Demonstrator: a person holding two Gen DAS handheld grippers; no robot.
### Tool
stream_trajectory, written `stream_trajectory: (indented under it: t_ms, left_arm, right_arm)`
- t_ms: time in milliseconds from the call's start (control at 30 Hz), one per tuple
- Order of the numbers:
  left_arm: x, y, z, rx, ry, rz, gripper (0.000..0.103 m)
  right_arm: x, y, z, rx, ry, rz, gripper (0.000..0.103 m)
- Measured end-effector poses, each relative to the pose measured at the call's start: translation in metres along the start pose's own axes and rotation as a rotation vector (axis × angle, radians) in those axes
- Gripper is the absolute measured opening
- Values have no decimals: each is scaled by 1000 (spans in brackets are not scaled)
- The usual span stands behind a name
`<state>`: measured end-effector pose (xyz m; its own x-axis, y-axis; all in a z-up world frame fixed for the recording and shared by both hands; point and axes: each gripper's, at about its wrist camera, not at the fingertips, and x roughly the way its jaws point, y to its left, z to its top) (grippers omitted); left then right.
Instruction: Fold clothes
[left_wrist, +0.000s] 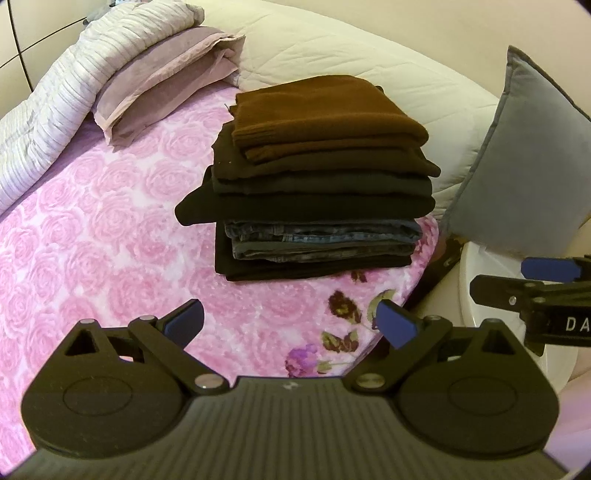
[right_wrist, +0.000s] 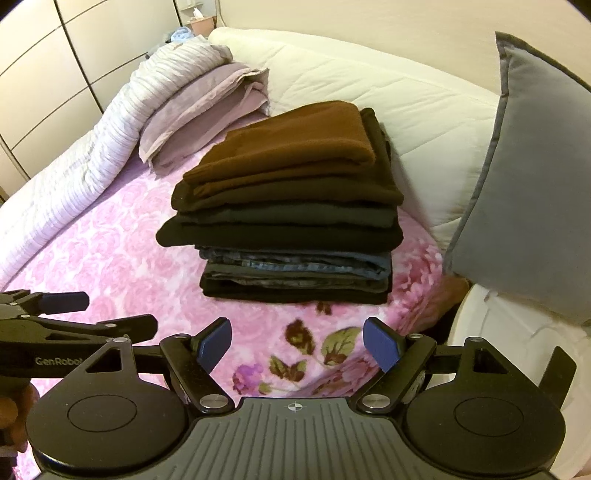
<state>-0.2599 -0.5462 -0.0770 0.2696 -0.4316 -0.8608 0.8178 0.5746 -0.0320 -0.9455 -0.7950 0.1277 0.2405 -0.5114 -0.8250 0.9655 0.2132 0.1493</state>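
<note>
Both claws stood wide apart and empty, the left gripper (left_wrist: 291, 323) and the right gripper (right_wrist: 297, 345) side by side over the pink rose blanket (left_wrist: 92, 236), well short of the stack of folded clothes (left_wrist: 317, 184). That single stack held about seven garments, a brown one (right_wrist: 295, 144) on top. It lay near the bed's right edge by one grey cushion (right_wrist: 524, 192), with open blanket to its left.

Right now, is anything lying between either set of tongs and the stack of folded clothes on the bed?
Nothing visible. Only bare pink floral blanket lies between the open left tongs and the stack, and likewise before the open right tongs. The grey cushion stands off to the stack's right.
</note>
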Motion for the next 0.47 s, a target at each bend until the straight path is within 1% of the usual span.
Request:
stream_trajectory:
  t_ms: [300,467]
  left_arm:
    - [0,-1,0,0,-3,0,99]
    - [-1,0,0,-13,-17,4,99]
  right_arm:
    - [0,3,1,-11,1,5,82]
    - [1,4,1,-19,3,8,82]
